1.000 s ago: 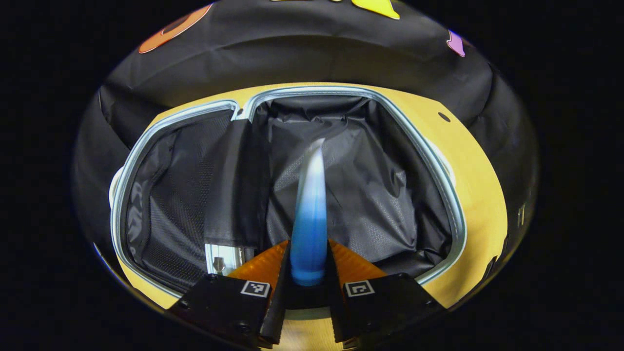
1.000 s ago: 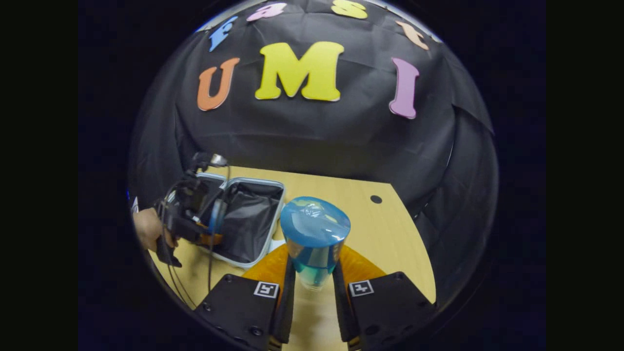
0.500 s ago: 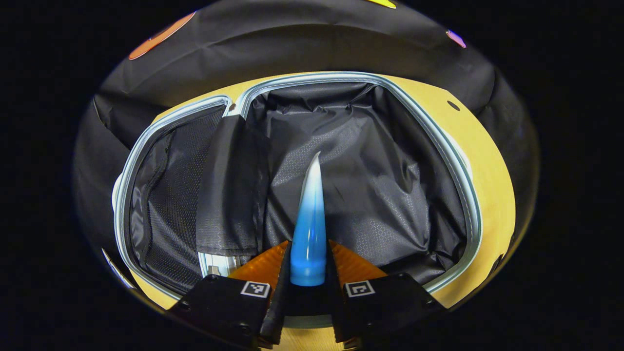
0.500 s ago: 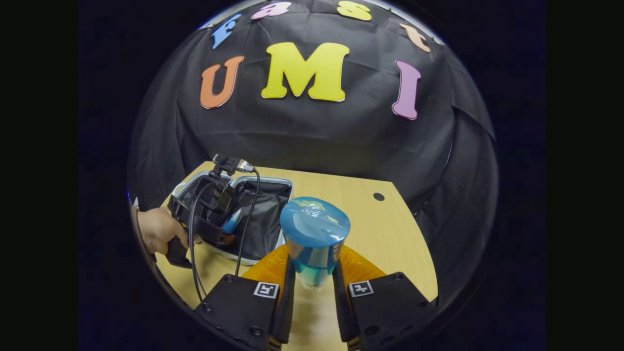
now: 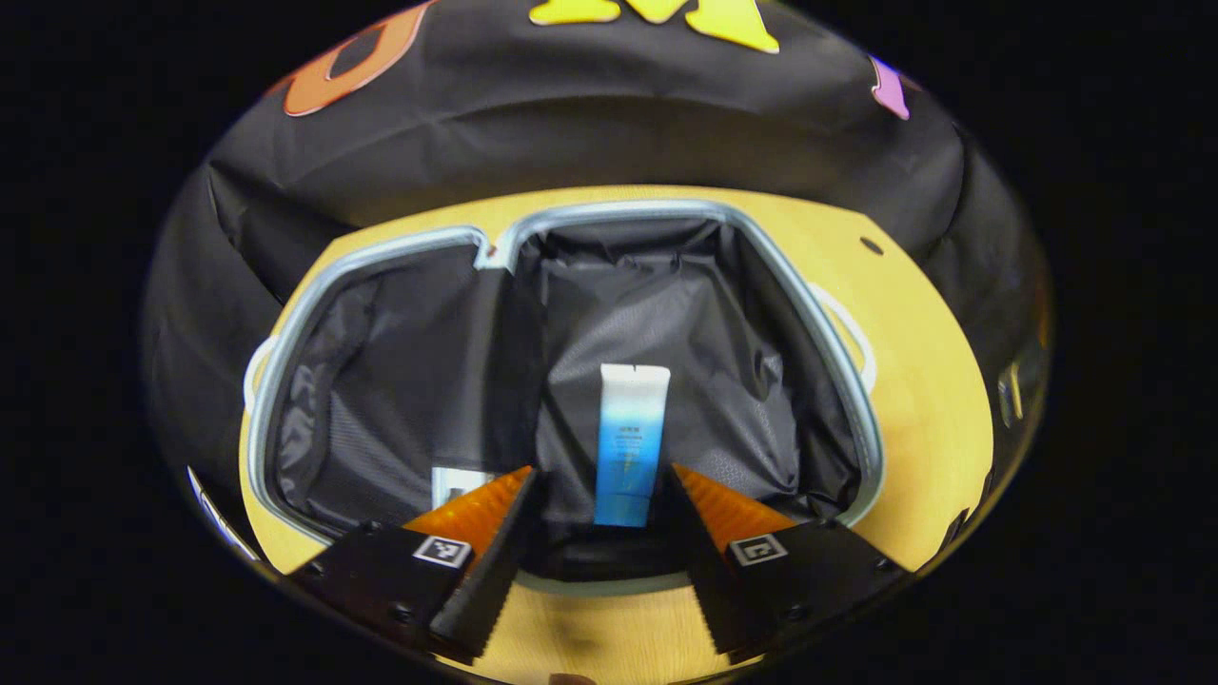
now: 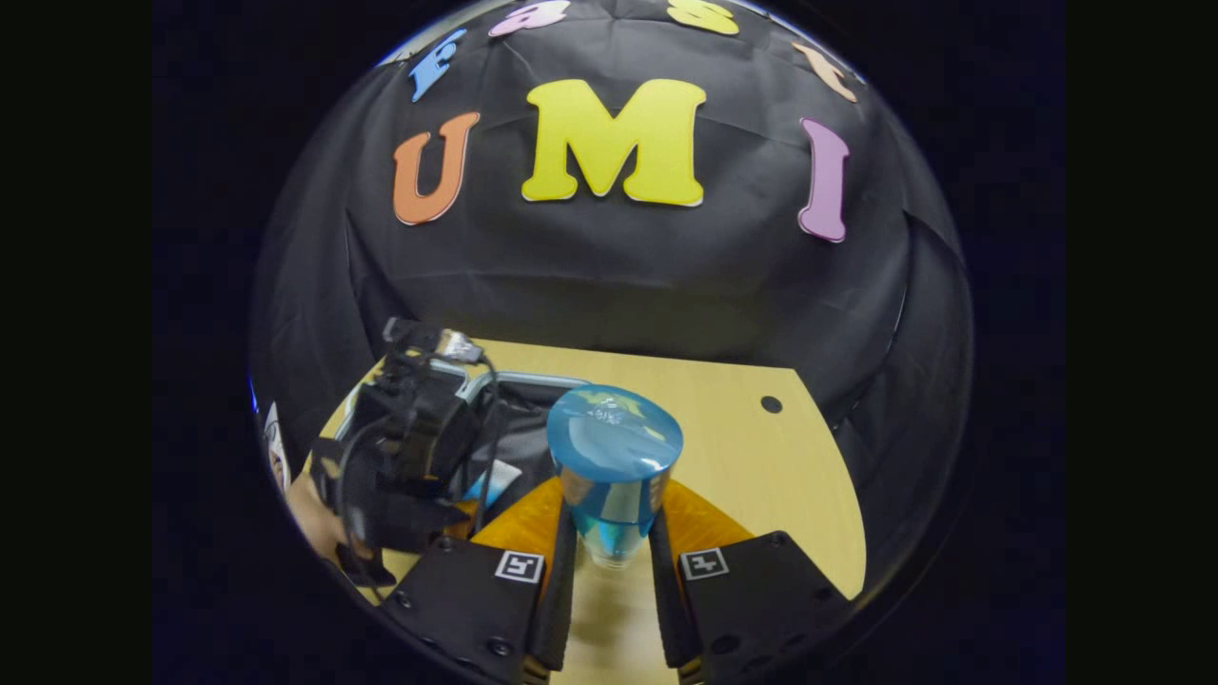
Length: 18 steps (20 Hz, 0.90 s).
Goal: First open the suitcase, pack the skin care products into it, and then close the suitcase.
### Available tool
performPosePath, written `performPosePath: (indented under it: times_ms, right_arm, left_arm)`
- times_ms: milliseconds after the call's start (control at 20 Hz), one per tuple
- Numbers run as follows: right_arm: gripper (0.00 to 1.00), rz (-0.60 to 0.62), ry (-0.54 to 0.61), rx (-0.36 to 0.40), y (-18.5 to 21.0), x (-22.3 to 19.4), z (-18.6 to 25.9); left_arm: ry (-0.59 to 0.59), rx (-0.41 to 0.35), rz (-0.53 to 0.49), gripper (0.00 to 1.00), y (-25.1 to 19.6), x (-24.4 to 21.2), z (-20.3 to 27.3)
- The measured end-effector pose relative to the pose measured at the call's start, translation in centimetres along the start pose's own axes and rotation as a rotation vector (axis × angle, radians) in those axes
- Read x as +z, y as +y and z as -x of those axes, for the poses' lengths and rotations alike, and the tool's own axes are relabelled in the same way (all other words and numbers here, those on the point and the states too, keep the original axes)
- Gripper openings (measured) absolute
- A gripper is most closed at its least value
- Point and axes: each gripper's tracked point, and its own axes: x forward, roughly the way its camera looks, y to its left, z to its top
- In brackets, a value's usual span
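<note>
The suitcase (image 5: 861,419) lies open on the table, both halves lined in dark fabric. A blue-and-white tube (image 5: 628,442) rests flat on the lining of its right half. My left gripper (image 5: 601,495) hovers above the near rim, open, the tube lying beyond and between its spread fingers. In the right gripper view my right gripper (image 6: 609,547) is shut on a blue bottle (image 6: 614,466) with a round cap, held over the table to the right of the suitcase (image 6: 519,385). The left gripper (image 6: 409,457) and the hand holding it appear there at the left.
The wooden table (image 6: 761,466) has bare surface right of the suitcase, with a small round hole (image 6: 771,404) near its far edge. A fabric divider (image 5: 490,362) hangs between the two suitcase halves. The black booth wall stands close behind.
My left gripper opened and let go of the tube, which now lies flat in the suitcase's right half; the gripper drew back a little. The right gripper keeps holding the bottle.
</note>
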Motion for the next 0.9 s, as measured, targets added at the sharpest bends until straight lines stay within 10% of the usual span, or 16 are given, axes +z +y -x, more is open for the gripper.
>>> performPosePath:
  times_ms: [50, 400, 900]
  right_arm:
    - [0.35, 0.003, 0.024, 0.012, 0.8, 0.0, -1.2]
    - [0.35, 0.021, 0.261, 0.11, 9.3, -5.8, -9.0]
    - [0.34, -0.055, 0.47, 0.066, 11.6, -10.5, -13.6]
  left_arm:
    - [-0.06, 0.013, -0.004, 1.0, 1.0, 0.7, 1.3]
    - [-0.392, 0.062, -0.005, 0.98, 6.1, 4.2, 10.9]
    - [-0.454, 0.184, 0.129, 0.98, 18.6, 1.4, 13.3]
